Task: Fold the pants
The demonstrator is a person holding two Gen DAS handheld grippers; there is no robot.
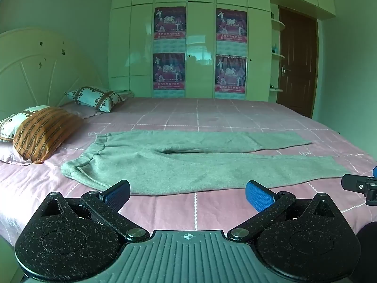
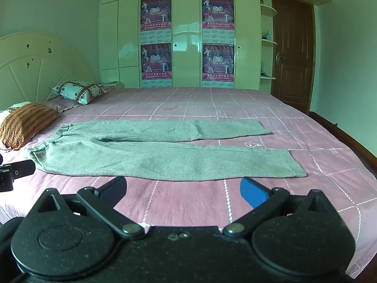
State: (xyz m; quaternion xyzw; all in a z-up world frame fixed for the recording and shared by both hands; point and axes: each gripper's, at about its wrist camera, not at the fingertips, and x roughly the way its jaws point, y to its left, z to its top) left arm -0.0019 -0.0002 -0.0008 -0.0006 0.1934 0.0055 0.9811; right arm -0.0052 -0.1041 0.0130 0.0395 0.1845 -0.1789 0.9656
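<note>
We are in a home bedroom — a wide bed (image 1: 212, 115) with a pink checked sheet, pillows (image 1: 47, 132) against a curved headboard (image 1: 35, 66), a glossy built-in wardrobe (image 1: 200, 47) hung with posters (image 1: 169, 23), and a wooden door (image 1: 297, 61).

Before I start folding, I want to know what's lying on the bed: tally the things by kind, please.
Pants: 1
Pillows: 3 (orange striped, patterned one under it, far patterned one)
Total: 4

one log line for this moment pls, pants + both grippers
pants: flat, unfolded on bed | left hand-held gripper: open, empty, short of near leg | right hand-held gripper: open, empty | fold: not begun
</note>
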